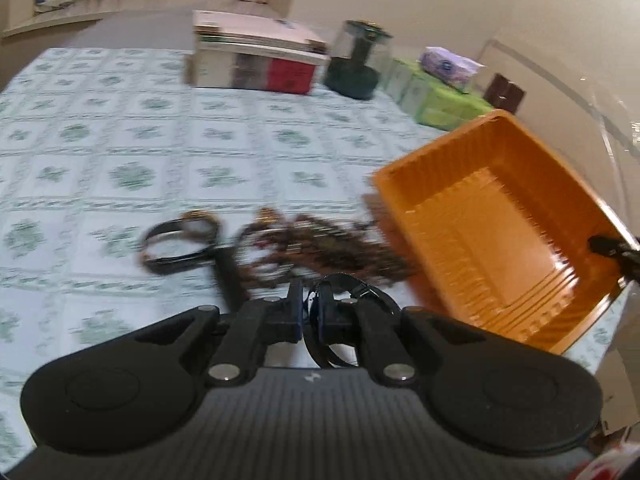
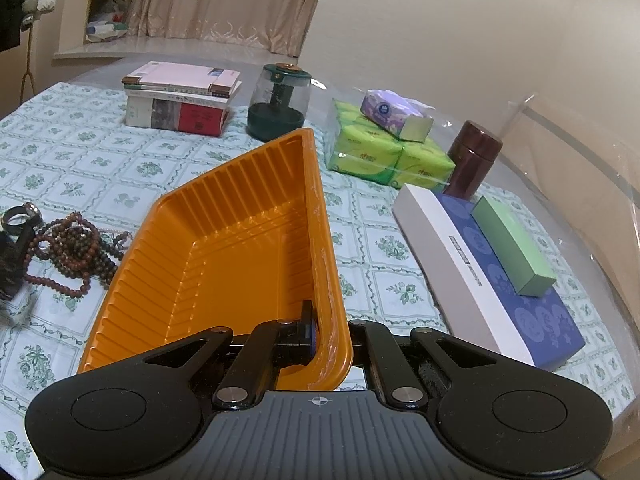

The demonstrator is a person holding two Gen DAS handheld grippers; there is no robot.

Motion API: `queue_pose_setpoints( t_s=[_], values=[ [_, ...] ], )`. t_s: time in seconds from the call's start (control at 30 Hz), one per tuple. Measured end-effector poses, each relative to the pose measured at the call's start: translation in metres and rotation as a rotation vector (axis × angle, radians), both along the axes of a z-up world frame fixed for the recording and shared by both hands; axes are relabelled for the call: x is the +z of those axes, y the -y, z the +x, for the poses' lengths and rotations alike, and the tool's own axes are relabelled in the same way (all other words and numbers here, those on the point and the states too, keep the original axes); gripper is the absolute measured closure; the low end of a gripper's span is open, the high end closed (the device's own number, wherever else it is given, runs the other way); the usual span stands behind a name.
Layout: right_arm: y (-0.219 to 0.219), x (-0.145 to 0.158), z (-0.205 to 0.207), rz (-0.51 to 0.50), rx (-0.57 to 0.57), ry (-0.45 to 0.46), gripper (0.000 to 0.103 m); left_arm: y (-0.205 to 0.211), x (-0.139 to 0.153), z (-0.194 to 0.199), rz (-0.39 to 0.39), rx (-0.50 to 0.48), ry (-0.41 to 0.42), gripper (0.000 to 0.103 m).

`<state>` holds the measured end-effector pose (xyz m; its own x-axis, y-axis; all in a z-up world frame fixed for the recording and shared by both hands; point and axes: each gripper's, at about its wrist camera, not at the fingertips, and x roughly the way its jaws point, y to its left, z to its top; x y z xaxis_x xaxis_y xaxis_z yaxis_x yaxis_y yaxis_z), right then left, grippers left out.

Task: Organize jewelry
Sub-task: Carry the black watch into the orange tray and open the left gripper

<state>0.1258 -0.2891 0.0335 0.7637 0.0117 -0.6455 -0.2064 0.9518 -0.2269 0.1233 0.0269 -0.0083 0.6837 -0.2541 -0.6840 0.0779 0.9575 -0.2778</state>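
The ribbed orange plastic tray is clamped at its near rim by the right gripper, probably so it is kept steady for filling. A thin black strap is pinched by the left gripper. Brown bead strings lie just beside the empty tray.

Open desk left of orange tray; bead necklaces adjoin it; boxes crowd its right.

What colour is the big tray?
Orange tray, with ribbed walls; clearest in the right wrist view.
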Motion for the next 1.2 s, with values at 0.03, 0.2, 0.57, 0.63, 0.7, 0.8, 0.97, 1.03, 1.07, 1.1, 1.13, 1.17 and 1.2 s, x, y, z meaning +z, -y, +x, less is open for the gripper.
queue_pose_setpoints(
  t_s=[0.03,0.2,0.57,0.63,0.7,0.8,0.97,1.03,1.07,1.1,1.13,1.17,1.2],
  values=[
    [0.0,0.0,0.0,0.001,-0.003,-0.001,0.098,0.009,0.002,0.003,-0.007,-0.014,0.004,0.097],
    [0.001,-0.002,-0.003,0.005,-0.011,-0.005,0.098,0.057,0.009,0.014,-0.041,-0.096,0.021,0.097],
    [0.006,-0.013,-0.004,-0.025,-0.002,-0.064,0.1,0.121,0.003,0.025,-0.031,-0.228,0.01,0.096],
    [0.007,-0.014,-0.003,-0.039,0.006,-0.08,0.1,0.125,0.0,0.026,-0.026,-0.24,0.006,0.096],
    [0.009,-0.016,-0.003,-0.051,0.012,-0.096,0.1,0.127,-0.001,0.027,-0.021,-0.244,0.002,0.096],
    [0.01,-0.018,-0.001,-0.066,0.019,-0.12,0.1,0.129,-0.004,0.029,-0.013,-0.251,-0.003,0.096],
    [0.008,-0.018,0.0,-0.076,0.027,-0.124,0.1,0.131,-0.007,0.031,-0.014,-0.257,-0.007,0.095],
    [0.007,-0.018,0.001,-0.078,0.028,-0.124,0.1,0.131,-0.007,0.031,-0.013,-0.258,-0.006,0.094],
    [0.007,-0.018,0.001,-0.078,0.028,-0.124,0.1,0.131,-0.008,0.031,-0.013,-0.259,-0.006,0.094],
    [0.006,-0.018,0.001,-0.081,0.029,-0.125,0.1,0.132,-0.007,0.03,-0.013,-0.261,-0.007,0.094],
    [0.006,-0.018,0.002,-0.083,0.03,-0.127,0.1,0.132,-0.007,0.031,-0.015,-0.267,-0.008,0.092],
    [0.007,-0.018,0.002,-0.084,0.032,-0.129,0.1,0.132,-0.007,0.031,-0.02,-0.274,-0.009,0.091],
    [0.007,-0.018,0.003,-0.085,0.034,-0.132,0.1,0.131,-0.006,0.029,-0.029,-0.277,-0.005,0.091]
  ],
)
